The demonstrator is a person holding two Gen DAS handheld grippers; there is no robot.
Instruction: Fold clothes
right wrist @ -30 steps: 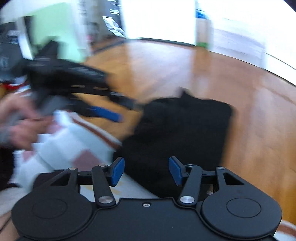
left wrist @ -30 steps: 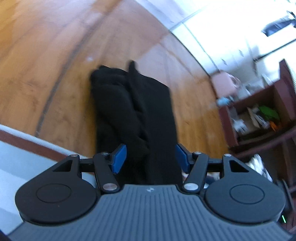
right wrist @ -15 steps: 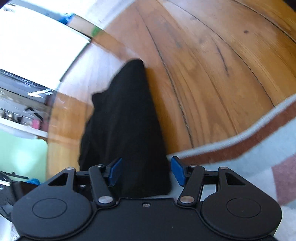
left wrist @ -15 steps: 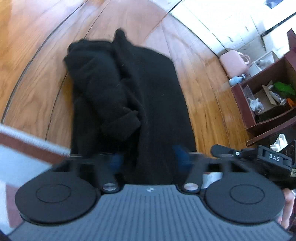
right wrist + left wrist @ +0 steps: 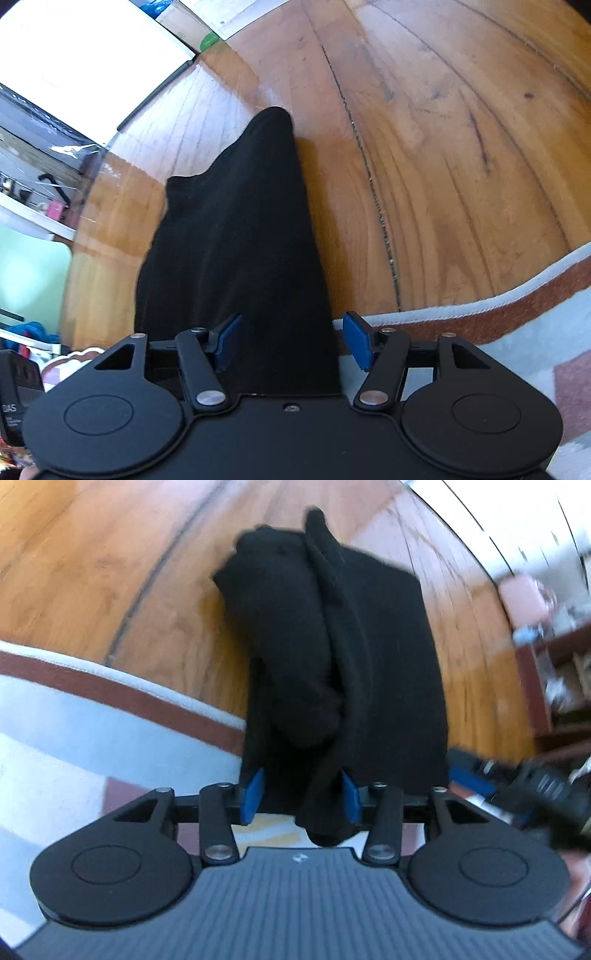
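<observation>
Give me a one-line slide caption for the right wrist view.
Right gripper open over the near edge of a black garment lying across a wooden floor and a striped rug.

Black garment [image 5: 384,657]: matt soft knit cloth. Floor [image 5: 461,155]: glossy wood planks. Rug [image 5: 524,339]: rough woven pile.

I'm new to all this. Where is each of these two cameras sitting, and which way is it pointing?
Left wrist view: sits on the left gripper, looking forward and down along its blue fingers, whose jaws are opening around a fold of the black garment; the other gripper shows blurred at right.
Right wrist view: sits on the right gripper, looking down at the black garment between its open fingers; no hand clearly shows.
Shared: the same garment, the wooden floor and the striped rug.
</observation>
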